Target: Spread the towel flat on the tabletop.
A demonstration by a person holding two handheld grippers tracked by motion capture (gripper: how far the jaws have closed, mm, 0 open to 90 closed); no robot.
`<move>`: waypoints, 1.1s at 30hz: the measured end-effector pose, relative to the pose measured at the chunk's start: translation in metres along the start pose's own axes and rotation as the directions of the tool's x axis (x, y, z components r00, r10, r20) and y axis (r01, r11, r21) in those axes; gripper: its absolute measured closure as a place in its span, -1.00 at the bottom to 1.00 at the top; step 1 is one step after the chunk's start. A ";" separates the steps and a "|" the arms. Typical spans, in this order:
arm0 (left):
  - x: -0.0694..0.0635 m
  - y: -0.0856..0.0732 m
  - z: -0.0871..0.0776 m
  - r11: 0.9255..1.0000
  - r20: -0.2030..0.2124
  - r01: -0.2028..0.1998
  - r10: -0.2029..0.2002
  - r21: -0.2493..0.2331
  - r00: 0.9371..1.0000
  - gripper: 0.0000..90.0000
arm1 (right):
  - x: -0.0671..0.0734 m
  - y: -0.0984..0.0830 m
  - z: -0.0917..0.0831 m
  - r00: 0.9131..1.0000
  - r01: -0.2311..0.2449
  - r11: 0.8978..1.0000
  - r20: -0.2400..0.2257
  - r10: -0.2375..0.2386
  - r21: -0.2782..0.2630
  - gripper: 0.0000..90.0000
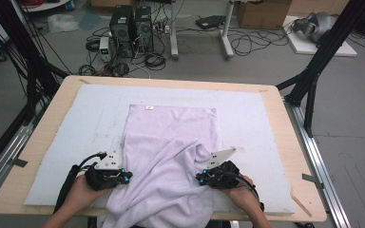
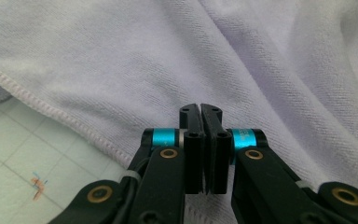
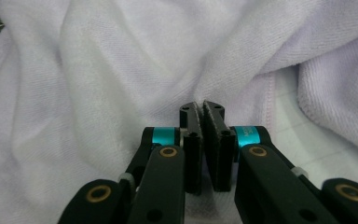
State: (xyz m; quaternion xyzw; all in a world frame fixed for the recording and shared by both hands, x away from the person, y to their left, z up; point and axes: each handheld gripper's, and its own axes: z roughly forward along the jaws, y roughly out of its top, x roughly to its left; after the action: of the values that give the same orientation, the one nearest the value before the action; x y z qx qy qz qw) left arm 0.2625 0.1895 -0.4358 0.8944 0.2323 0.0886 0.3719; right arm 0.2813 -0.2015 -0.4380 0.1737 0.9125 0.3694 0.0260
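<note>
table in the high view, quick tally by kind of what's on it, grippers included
lavender towel: 1
pale blue mat under it: 1
hand-held grippers: 2, the left gripper and the right gripper, each at a side edge of the towel, jaws shut
total: 4
</note>
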 end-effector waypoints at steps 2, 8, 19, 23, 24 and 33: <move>-0.002 -0.003 -0.005 1.000 -0.006 0.004 -0.004 -0.003 1.000 0.96 | 0.006 0.001 -0.004 0.999 0.027 1.000 0.027 -0.028 0.013 0.94; -0.015 -0.020 -0.035 1.000 -0.017 0.011 -0.011 -0.023 1.000 0.96 | 0.026 -0.008 -0.027 1.000 0.014 1.000 0.016 -0.014 -0.018 0.92; -0.001 -0.007 -0.027 0.998 -0.064 0.031 -0.034 -0.049 0.997 0.30 | 0.018 -0.003 -0.031 0.998 -0.006 0.999 0.068 0.009 -0.039 0.49; 0.009 -0.002 -0.003 1.000 -0.055 0.031 -0.031 0.001 0.998 0.31 | 0.009 -0.007 -0.004 0.999 -0.021 1.000 0.026 0.020 0.016 0.63; 0.010 -0.002 0.000 1.000 -0.047 0.025 -0.025 -0.001 0.999 0.47 | 0.007 -0.008 -0.004 1.000 -0.026 1.000 0.007 0.026 -0.008 0.85; 0.002 -0.014 -0.015 1.000 -0.042 0.027 -0.027 -0.005 0.999 0.95 | 0.020 -0.018 -0.024 1.000 -0.012 1.000 0.018 0.012 0.011 0.92</move>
State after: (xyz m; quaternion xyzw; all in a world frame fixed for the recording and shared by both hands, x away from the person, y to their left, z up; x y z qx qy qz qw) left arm 0.2542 0.2082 -0.4349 0.8883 0.2519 0.1030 0.3699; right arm 0.2525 -0.2227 -0.4316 0.1826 0.9132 0.3630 0.0308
